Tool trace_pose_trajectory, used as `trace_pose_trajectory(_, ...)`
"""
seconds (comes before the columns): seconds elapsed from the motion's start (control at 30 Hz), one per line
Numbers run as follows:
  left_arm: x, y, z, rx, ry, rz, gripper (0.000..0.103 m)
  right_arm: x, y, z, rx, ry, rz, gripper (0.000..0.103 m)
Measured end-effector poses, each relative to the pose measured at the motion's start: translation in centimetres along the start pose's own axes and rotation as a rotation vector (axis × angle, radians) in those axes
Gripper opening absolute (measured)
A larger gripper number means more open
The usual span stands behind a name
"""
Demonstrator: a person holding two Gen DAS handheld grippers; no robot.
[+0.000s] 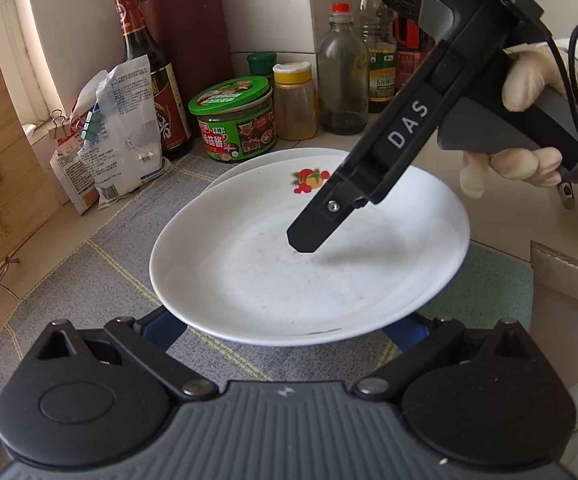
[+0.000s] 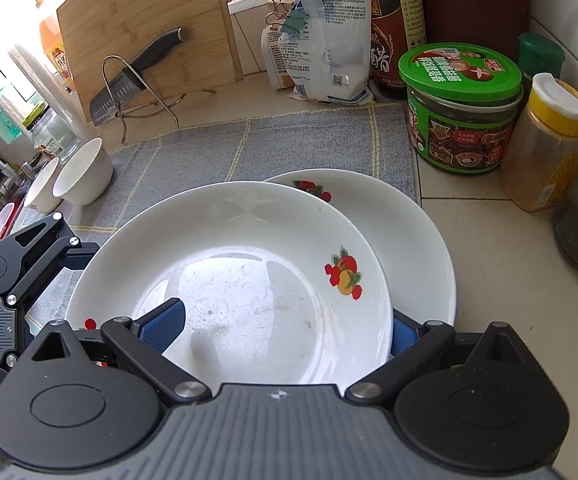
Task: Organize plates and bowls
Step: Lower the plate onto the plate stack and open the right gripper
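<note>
Here the upper plate rests on a lower plate but sits off-centre, the lower one showing past its far right edge; both lie at the corner of the grey mat on the tabletop. My right tool straddles the upper plate's near rim, one blue pad over the inside and the other outside; whether it is clenched I cannot tell. My left tool has its fingers spread, released, under the plate's near edge. To finish well, I judge, I should slide the upper plate until the rims align, keeping it low and level, clear of the green-lidded jar. Two bowls wait at the mat's far left.
</note>
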State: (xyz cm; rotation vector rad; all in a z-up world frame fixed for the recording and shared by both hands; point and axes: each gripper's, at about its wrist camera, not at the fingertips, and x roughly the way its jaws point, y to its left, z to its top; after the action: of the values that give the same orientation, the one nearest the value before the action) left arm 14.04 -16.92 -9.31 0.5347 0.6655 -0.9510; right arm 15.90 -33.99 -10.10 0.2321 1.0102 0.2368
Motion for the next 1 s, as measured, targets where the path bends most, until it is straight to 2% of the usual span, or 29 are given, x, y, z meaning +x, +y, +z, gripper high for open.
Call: trace_pose_trajectory(1.0, 0.9, 0.2, 0.3, 0.009, 0.023, -0.013, 0.101, -0.1, -1.4, -0.4, 0.049, 0.012, -0.020, 0.102)
